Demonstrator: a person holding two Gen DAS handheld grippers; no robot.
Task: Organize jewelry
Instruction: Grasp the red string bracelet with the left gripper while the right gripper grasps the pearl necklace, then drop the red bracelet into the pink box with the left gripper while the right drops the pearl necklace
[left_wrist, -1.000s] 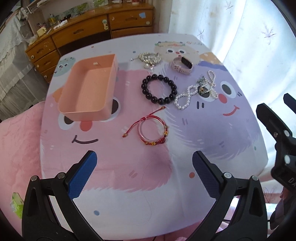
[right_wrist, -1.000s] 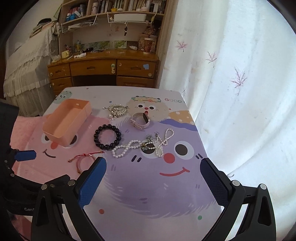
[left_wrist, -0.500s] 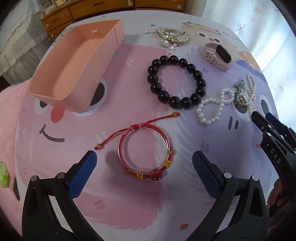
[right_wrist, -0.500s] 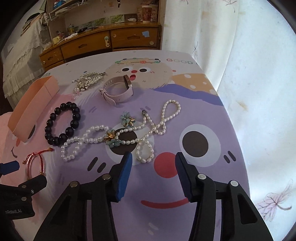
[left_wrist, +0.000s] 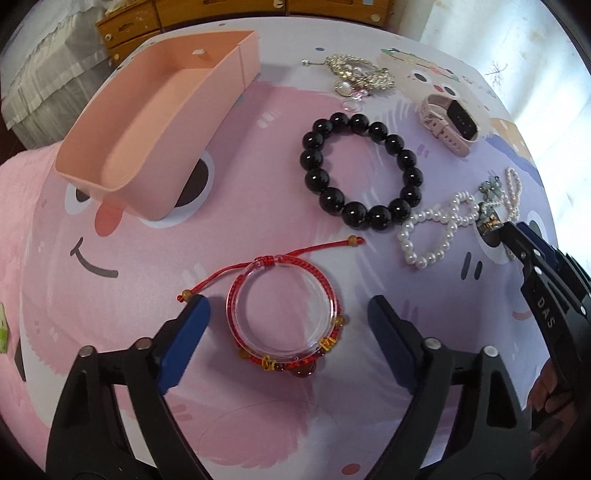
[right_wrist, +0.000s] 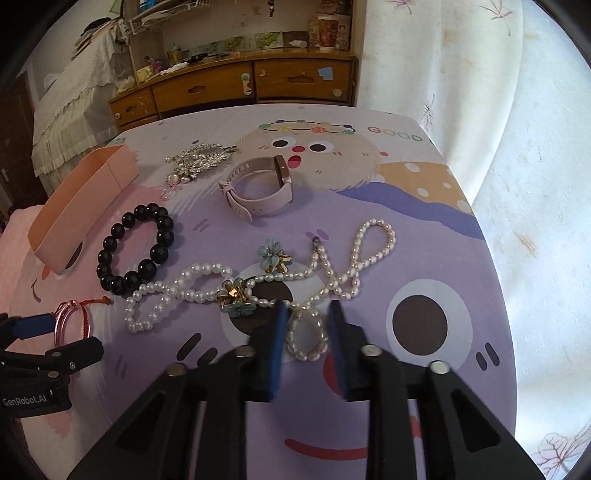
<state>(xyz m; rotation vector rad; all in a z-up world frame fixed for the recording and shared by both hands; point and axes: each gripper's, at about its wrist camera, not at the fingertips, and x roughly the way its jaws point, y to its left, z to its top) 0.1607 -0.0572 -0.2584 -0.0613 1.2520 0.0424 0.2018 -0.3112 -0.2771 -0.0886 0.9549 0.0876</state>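
Note:
My left gripper (left_wrist: 286, 325) is open, with its blue pads on either side of a red cord bracelet with a clear ring (left_wrist: 284, 319) on the table. My right gripper (right_wrist: 306, 325) is open but narrow, its pads on either side of a loop of the pearl necklace (right_wrist: 306, 334). The necklace (left_wrist: 439, 229) and the right gripper also show at the right of the left wrist view. A black bead bracelet (left_wrist: 362, 171), a pink watch (left_wrist: 448, 123) and a silver brooch (left_wrist: 356, 74) lie further back. An empty pink box (left_wrist: 155, 122) stands at the left.
The table has a cartoon-face cover (right_wrist: 424, 325). A wooden dresser (right_wrist: 236, 86) stands behind the table and a white curtain (right_wrist: 517, 147) hangs at the right. A bed with white lace (right_wrist: 62, 110) is at the left.
Both grippers moved forward and down to the table. The left one has narrowed around the red bracelet. The right one has narrowed around a pearl loop.

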